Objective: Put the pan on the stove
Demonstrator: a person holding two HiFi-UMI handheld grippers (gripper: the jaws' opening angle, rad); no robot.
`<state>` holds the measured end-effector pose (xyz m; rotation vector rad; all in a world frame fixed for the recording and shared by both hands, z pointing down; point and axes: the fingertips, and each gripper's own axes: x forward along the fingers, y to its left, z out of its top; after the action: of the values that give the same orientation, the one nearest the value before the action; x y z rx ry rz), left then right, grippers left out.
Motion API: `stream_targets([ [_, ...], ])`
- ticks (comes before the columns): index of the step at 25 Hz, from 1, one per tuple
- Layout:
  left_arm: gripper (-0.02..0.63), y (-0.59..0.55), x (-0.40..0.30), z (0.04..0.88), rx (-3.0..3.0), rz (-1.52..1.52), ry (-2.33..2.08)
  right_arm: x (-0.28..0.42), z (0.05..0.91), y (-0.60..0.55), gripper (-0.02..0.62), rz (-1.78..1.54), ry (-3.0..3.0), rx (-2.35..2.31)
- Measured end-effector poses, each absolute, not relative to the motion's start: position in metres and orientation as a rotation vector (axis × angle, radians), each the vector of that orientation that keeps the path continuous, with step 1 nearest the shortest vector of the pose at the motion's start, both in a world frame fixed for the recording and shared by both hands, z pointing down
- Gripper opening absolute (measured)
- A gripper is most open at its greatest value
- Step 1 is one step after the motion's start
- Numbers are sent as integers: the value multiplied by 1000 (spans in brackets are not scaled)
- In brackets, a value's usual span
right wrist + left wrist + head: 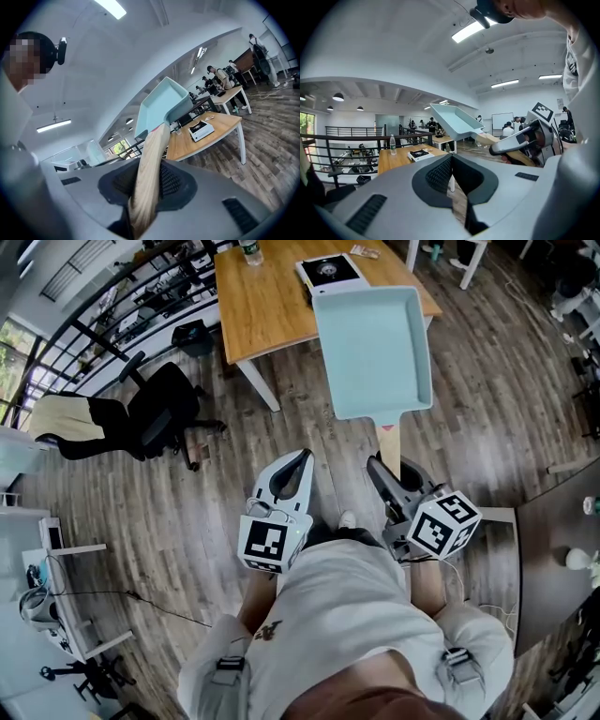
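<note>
A pale teal square pan (pixel 373 348) hangs in the air over the floor, just in front of a wooden table (pixel 267 310). Its light wooden handle (pixel 388 440) runs back into my right gripper (pixel 381 467), which is shut on it. In the right gripper view the handle (pixel 146 173) sits between the dark pads and the pan (pixel 159 105) tilts up beyond. A small portable stove (pixel 330 271) lies on the table's far side, also in the left gripper view (pixel 421 154). My left gripper (pixel 302 463) is shut on nothing, left of the pan.
A water bottle (pixel 251 251) stands on the table near the stove. A black office chair (pixel 159 413) stands on the wood floor to the left, by a railing. A dark table (pixel 555 549) lies at the right. Several people stand at far tables (pixel 220 75).
</note>
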<state>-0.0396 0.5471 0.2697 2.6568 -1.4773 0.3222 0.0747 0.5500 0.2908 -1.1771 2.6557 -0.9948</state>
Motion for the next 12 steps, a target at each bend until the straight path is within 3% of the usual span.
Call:
stream_targets([
  [12,18,506,-42,276,2660,313,-1437,67,293,509,106,-992,2666,-1204],
])
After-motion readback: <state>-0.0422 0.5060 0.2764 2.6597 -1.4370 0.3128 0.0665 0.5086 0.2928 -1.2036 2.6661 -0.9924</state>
